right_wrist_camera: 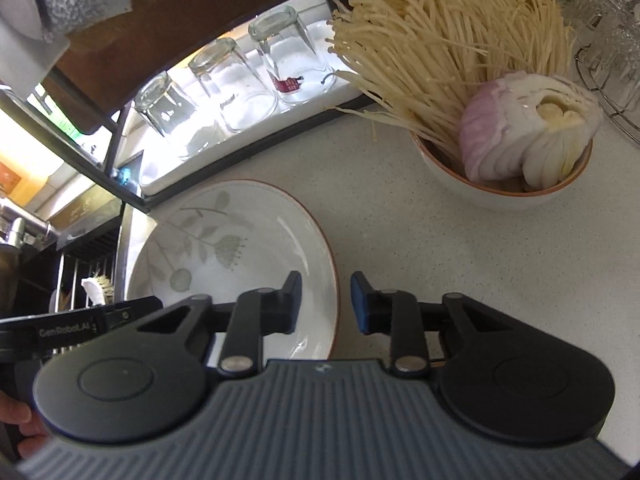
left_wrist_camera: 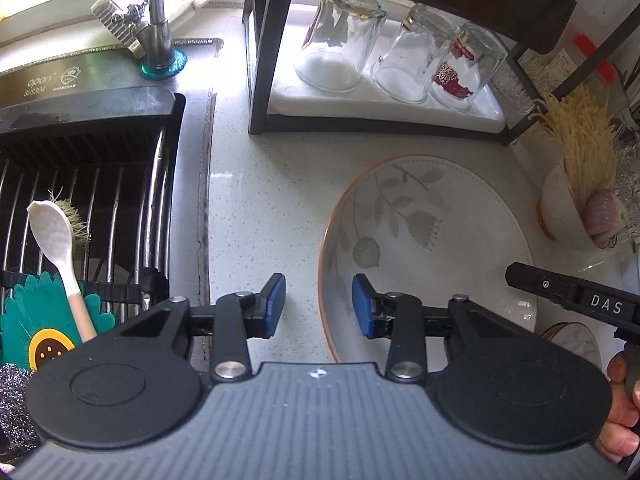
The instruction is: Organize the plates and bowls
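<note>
A white plate with a grey leaf pattern and an orange rim lies on the counter; it also shows in the right wrist view. My left gripper is open and empty, its jaws straddling the plate's left rim. My right gripper is open and empty, its jaws straddling the plate's right rim. A white bowl with an orange rim holds enoki mushrooms and sliced onion at the right; it also shows in the left wrist view.
A black rack holds three upturned glasses on a white tray at the back. The sink with a wire rack, white spoon and faucet lies to the left. Another patterned dish peeks out under the right gripper.
</note>
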